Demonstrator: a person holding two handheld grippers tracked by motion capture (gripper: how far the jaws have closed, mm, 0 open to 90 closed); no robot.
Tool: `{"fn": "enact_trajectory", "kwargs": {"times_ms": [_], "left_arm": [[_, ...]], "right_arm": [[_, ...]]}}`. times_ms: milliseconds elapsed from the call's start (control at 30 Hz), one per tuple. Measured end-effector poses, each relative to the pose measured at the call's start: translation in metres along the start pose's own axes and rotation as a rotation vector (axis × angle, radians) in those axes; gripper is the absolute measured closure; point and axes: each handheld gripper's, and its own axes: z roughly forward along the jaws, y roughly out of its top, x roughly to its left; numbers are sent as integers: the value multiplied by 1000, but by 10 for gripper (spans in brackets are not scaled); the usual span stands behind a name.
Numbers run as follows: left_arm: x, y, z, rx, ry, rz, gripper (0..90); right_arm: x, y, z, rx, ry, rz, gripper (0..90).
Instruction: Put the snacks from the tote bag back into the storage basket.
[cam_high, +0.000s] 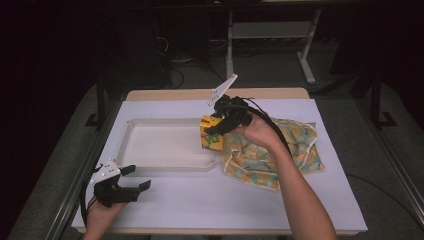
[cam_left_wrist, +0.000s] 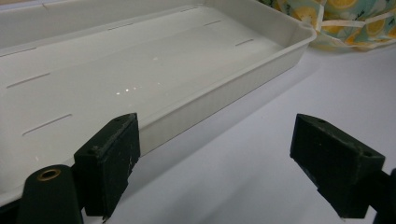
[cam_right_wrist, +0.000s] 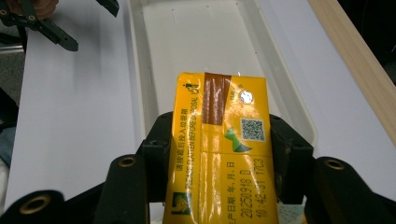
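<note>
Our right gripper (cam_high: 216, 126) clamps the yellow drink carton (cam_right_wrist: 218, 144), its long axis along the jaws, above the white tray's (cam_high: 165, 162) right end; left gripper (cam_high: 134, 179) rests released.

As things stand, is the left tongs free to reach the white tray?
Probably yes: the left tongs sit open just beside the white tray, with bare table between. The right tongs hold the yellow carton at its far end.

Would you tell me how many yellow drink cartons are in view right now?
1: the yellow carton is clamped in the right gripper over the white tray's right end. The patterned cloth bag may hide more.
</note>
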Motion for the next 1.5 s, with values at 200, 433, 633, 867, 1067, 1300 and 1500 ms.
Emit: {"fn": "enact_trajectory", "kwargs": {"times_ms": [200,433,633,867,1067,1300,1500], "left_arm": [[1,0,-1,3,-1,1,155],[1,0,0,3,-3,2,155],[1,0,0,-6,-2,-5,154],[2,0,-1,1,-1,3,155],[2,0,-1,-1,-3,4,155],[2,0,-2,-5,-4,-2,155],[2,0,-2,-2,-4,4,155]], "right_arm": [[1,4,5,6,9,-7,498],[3,11,11,16,17,-29,498],[4,16,15,15,28,-40,498],[6,22,22,15,43,-45,498],[7,27,30,19,54,-50,498],[9,30,38,21,62,-61,498],[10,32,44,24,70,-66,497]]}}
